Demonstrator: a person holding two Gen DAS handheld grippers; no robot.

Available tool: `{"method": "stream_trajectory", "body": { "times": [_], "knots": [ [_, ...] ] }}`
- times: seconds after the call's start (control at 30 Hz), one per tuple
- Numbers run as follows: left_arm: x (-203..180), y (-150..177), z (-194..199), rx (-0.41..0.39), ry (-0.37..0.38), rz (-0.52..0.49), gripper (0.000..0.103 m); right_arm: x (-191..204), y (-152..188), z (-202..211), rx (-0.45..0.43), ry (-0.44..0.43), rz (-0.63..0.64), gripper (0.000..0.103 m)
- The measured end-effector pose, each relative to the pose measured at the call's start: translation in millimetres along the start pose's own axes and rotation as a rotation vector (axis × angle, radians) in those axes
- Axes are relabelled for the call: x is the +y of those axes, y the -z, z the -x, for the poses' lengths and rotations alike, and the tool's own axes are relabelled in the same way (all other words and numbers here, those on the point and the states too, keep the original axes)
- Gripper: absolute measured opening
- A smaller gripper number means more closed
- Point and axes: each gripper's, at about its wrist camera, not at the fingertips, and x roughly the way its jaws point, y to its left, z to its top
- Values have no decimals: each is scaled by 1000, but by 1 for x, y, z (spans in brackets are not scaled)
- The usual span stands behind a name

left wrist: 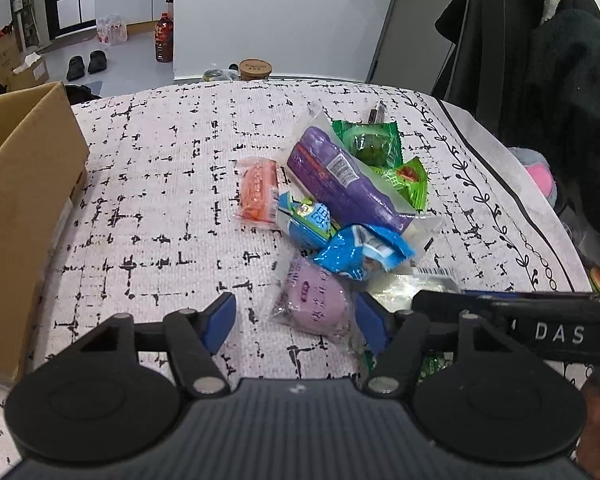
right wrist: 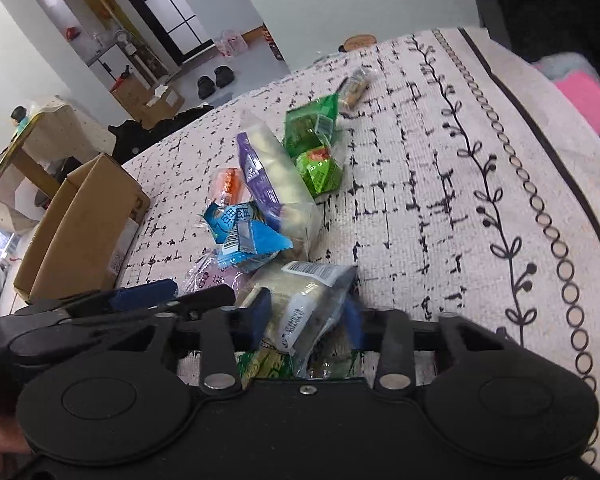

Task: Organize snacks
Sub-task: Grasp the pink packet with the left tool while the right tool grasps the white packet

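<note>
The lilac round snack packet [left wrist: 314,302] lies on the tabletop [left wrist: 160,184] between the left gripper [left wrist: 296,320] jaws, which stand apart; the blue pad at 3 o'clock is at the wrapper's edge, the pad at 9 o'clock is clear of it. The clear-wrapped pale snack [right wrist: 306,306] sits between the right gripper [right wrist: 307,316] jaws, which are clamped on its wrapper from 9 and 3 o'clock. At 12 o'clock from both lies the snack pile: blue packets [left wrist: 354,254], a long purple packet [left wrist: 342,178], an orange packet [left wrist: 258,190] and green packets [left wrist: 374,142]. Printing on the wrappers is too small to read. A cardboard box [left wrist: 24,200] stands at 9 o'clock on the tabletop edge; its contents are hidden. The letters "DAS" [left wrist: 560,334] show on the right gripper's arm in the left wrist view.
</note>
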Motion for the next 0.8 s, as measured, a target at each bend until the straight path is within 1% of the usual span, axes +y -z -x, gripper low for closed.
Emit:
{"method": "stream_trajectory", "body": {
  "times": [0.03,0.13,0.3,0.53,0.6,0.67,0.7,0.73,0.8],
  "knots": [
    [0,0,0,-3,-3,-3,65,1,-1,1,-5,5,1,23],
    [-1,-2,-3,-7,-16,-8,65,1,-1,7,-22,16,6,18],
    [-4,-6,-11,-7,-31,-23,65,0,-1,20,-54,41,14,16],
    [-9,-6,-22,14,-18,-35,65,0,-6,34,-106,90,12,13],
    [-11,-4,-21,8,-18,-34,60,2,-6,36,-113,102,21,13],
    [-11,-3,-19,6,4,-37,40,5,-6,36,-118,108,30,13],
    [-13,-3,-17,6,10,-40,37,7,-6,37,-121,107,31,13],
    [-14,-3,-15,5,11,-45,32,9,-6,37,-123,105,32,13],
    [-15,-3,-11,5,15,-47,28,11,-6,38,-125,98,34,13]
  ]
}}
